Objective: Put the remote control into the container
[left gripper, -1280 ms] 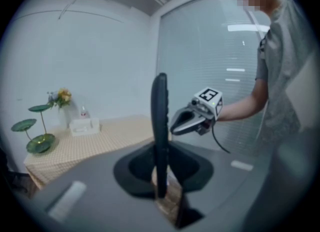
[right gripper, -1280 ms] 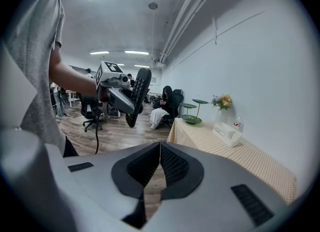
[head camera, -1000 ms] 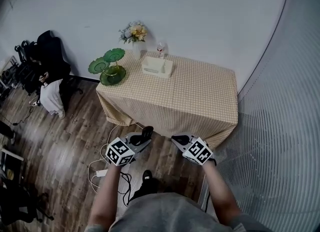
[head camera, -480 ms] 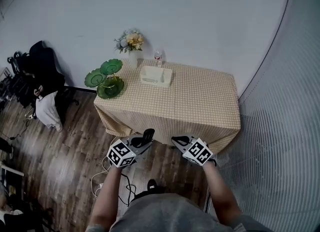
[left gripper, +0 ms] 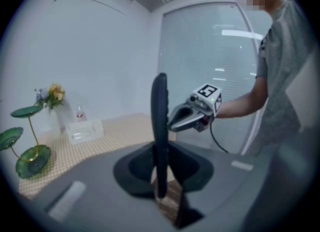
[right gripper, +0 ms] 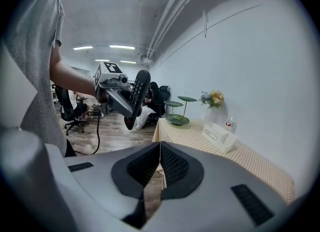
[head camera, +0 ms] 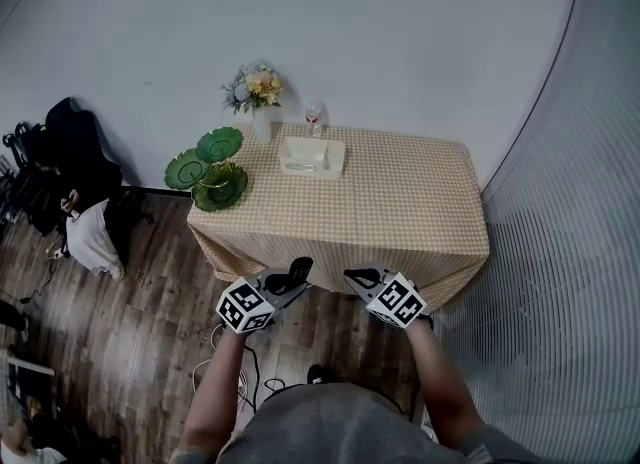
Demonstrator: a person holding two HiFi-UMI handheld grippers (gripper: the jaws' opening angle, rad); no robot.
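Left tool (head camera: 288, 282): my jaws stand partly apart and are clamped on the remote control (head camera: 296, 272). The black remote stands on edge between them, its button face turned toward my right side. I hold it in the air over the wooden floor (head camera: 130, 292), just short of the near edge of the counter (head camera: 400, 202).

Right tool (head camera: 364, 280): my jaws are pressed together with nothing between them. It is level with the left tool, beside it, and likewise just short of the counter's near edge.

Container (head camera: 312, 156): white and open-topped, it sits toward the counter's far edge, left of the middle, well apart from the remote.

A small glass (head camera: 314, 117) stands just behind the container at the counter's far edge. A vase of flowers (head camera: 255, 92) occupies the counter's far left corner. A green tiered dish stand (head camera: 210, 157) is at the counter's left end. A checked cloth covers the counter.
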